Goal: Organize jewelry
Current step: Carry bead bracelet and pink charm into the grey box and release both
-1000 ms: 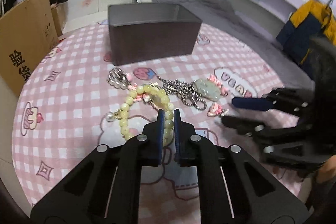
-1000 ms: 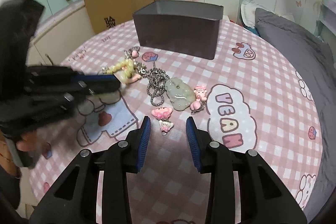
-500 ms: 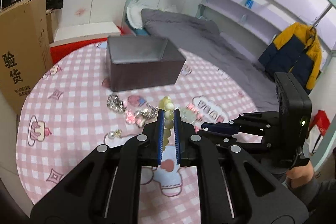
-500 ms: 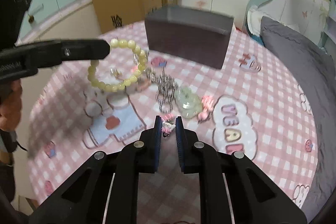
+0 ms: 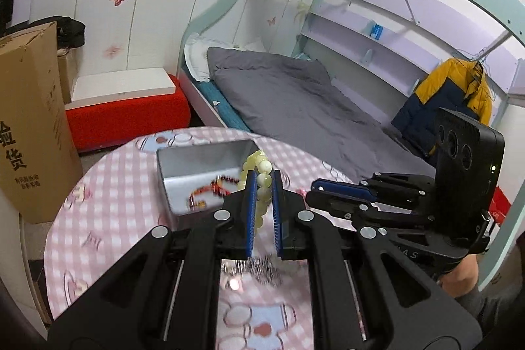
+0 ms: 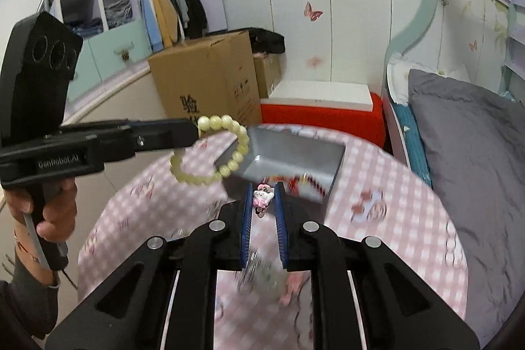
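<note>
Left gripper (image 5: pixel 262 182) clamped on pale bead bracelet (image 6: pixel 210 150) | right gripper (image 6: pixel 262 195) pinched small pink charm (image 6: pixel 261 198) | grey box (image 6: pixel 295 150) stood beyond, on far side of checked table (image 6: pixel 393 218).

Even indoor light; tabletop (image 5: pixel 108 209) motion-blurred; strong fisheye bending, dark vignette at corners.

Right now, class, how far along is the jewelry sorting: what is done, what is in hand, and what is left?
Done: a red beaded piece already lies inside the grey box. In hand: the left gripper is shut on the pale bead bracelet, and the right gripper is shut on a small pink charm; both are lifted off the table. Left: a silver chain and other blurred pieces lie on the pink checked cloth.
</note>
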The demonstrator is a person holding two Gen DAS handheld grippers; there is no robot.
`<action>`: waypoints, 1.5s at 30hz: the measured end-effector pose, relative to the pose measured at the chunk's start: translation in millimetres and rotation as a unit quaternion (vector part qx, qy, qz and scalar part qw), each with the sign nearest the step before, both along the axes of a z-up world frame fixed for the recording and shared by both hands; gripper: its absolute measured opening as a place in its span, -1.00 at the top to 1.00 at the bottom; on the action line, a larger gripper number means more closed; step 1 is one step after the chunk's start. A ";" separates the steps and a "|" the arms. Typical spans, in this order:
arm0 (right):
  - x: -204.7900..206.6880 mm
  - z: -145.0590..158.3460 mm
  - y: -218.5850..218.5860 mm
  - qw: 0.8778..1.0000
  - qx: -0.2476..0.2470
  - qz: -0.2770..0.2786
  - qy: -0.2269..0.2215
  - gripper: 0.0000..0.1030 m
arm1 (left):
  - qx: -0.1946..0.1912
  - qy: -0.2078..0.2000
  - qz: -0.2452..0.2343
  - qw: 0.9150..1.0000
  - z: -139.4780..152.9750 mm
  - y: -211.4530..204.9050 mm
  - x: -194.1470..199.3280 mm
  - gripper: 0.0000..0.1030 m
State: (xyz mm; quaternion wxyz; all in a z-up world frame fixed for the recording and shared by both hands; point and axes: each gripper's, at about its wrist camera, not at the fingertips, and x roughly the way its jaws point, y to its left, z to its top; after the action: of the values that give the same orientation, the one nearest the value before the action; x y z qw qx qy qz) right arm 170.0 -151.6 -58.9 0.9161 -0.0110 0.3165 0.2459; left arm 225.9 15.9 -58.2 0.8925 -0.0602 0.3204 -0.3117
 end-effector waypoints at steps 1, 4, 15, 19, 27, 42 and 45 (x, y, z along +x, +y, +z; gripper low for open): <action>6.8 1.3 -0.7 1.000 0.008 0.000 0.001 0.77 | -0.002 0.004 -0.003 1.000 0.0 -1.8 8.3 0.82; 30.1 0.9 -2.2 1.000 0.026 -0.003 0.009 0.77 | 0.008 0.019 -0.001 1.000 -5.9 -8.8 29.3 0.82; 70.1 -34.2 1.4 0.998 0.020 -0.005 0.058 0.77 | 0.039 0.080 0.006 0.996 -49.8 -23.0 73.3 0.81; 73.3 -41.6 -0.3 0.997 0.021 -0.007 0.069 0.77 | 0.045 0.095 0.009 0.994 -57.0 -25.2 76.7 0.81; 69.6 -42.0 -4.0 0.997 0.030 -0.012 0.074 0.73 | 0.051 0.114 0.013 0.992 -62.5 -21.6 74.4 0.80; 17.6 -9.5 -18.9 0.999 0.030 -0.029 0.034 0.60 | 0.051 0.036 0.052 0.997 -17.2 -1.7 17.8 -0.36; 0.6 -7.3 -22.3 0.999 0.027 -0.034 0.026 0.58 | 0.053 0.015 0.059 0.997 -12.1 7.2 -6.9 -0.36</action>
State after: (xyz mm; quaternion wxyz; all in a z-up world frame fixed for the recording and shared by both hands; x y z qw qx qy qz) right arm 170.6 -173.8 -66.2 0.9153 0.0310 0.3336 0.2236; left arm 219.0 23.1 -70.2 0.9065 -0.0361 0.3456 -0.2400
